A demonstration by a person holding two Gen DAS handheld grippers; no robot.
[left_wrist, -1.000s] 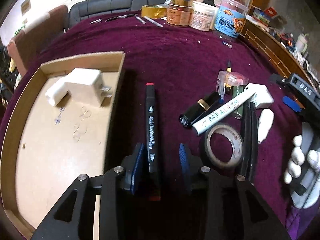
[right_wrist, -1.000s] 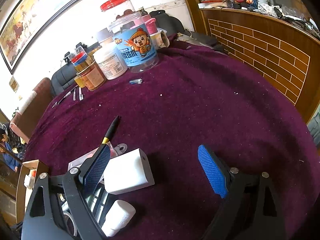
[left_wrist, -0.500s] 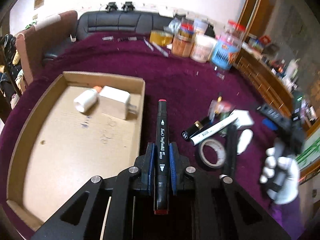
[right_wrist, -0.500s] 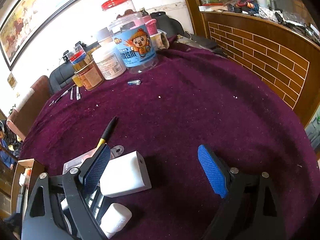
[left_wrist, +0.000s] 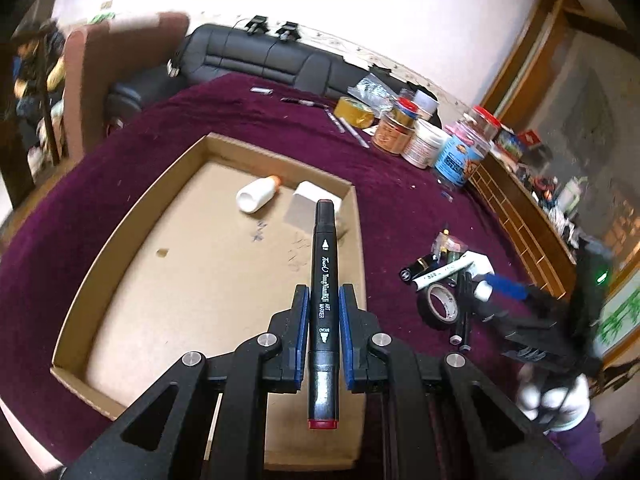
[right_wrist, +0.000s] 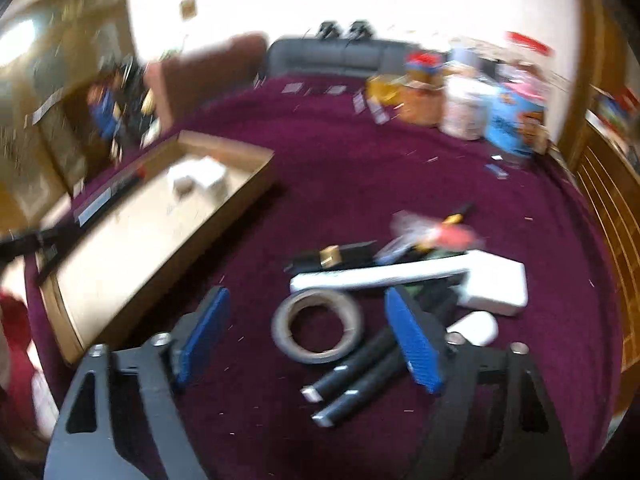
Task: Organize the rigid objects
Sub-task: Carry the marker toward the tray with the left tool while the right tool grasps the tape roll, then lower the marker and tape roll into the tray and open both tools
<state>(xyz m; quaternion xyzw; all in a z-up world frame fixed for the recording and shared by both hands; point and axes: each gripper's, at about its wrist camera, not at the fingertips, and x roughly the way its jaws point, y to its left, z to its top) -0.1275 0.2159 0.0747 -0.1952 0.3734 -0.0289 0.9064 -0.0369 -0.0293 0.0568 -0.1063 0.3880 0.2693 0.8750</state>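
Marker lifted over box | left tongs clamped | right tongs narrowing, empty

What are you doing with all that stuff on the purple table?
Tidying up. The left hand-held gripper is shut on a black art marker, held above the cardboard tray, where a small white bottle already lies. The right hand-held gripper has just been closing, with nothing gripped, over a tape roll.

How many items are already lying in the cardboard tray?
2: a small white bottle with an orange cap and a white charger block beside it, both at the far end of the cardboard tray. The held black marker partly covers the block.
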